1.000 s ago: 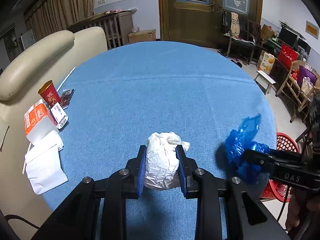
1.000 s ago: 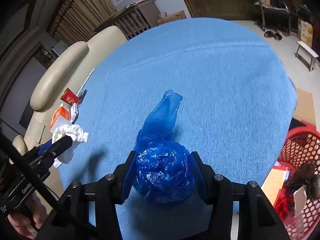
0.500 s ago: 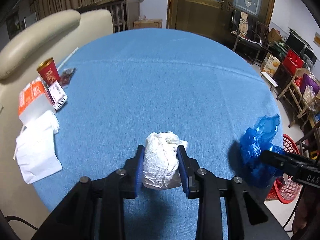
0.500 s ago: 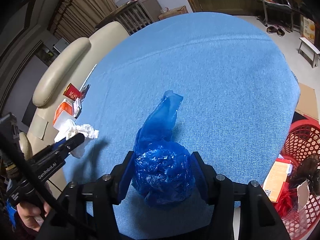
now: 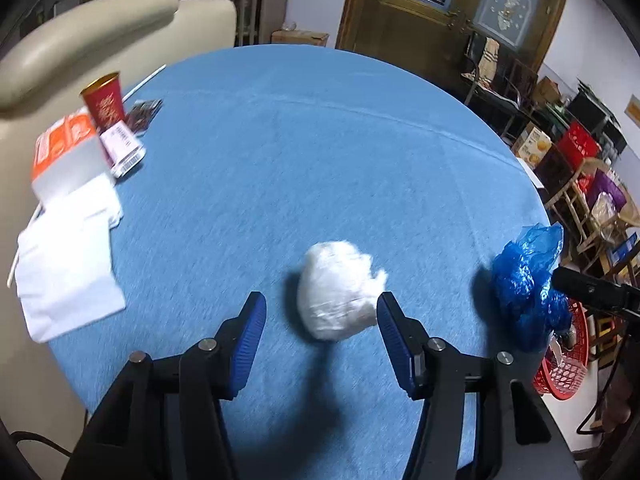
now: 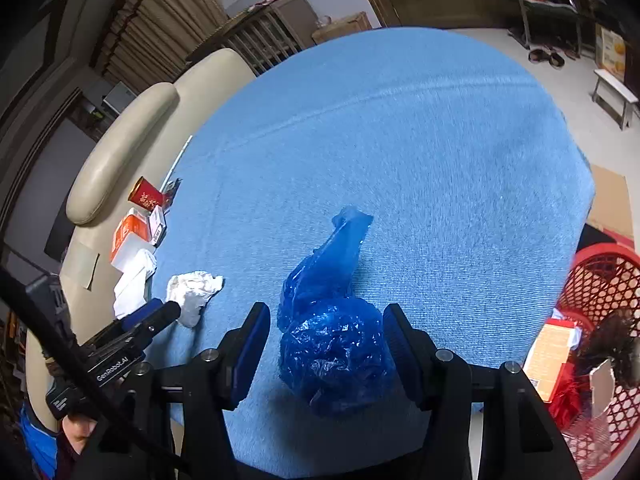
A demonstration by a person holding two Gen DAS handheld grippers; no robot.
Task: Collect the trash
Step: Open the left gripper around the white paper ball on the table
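A crumpled white paper ball (image 5: 338, 290) lies blurred on the blue tablecloth between the jaws of my left gripper (image 5: 320, 318), which stands wide open and clear of it. It also shows in the right wrist view (image 6: 192, 292). A crumpled blue plastic bag (image 6: 332, 340) sits between the jaws of my right gripper (image 6: 326, 344), which is open, its pads apart from the bag. The bag also shows in the left wrist view (image 5: 528, 280), at the table's right edge.
A red mesh trash basket (image 6: 600, 280) with litter stands on the floor right of the round table (image 5: 320, 140). At the table's left are a red cup (image 5: 105, 100), an orange carton (image 5: 66, 152), white napkins (image 5: 68, 256) and a beige sofa (image 5: 80, 28).
Both grippers have opened. The left let go of the white paper ball and the right let go of the blue bag; both items now rest loose between the jaws.
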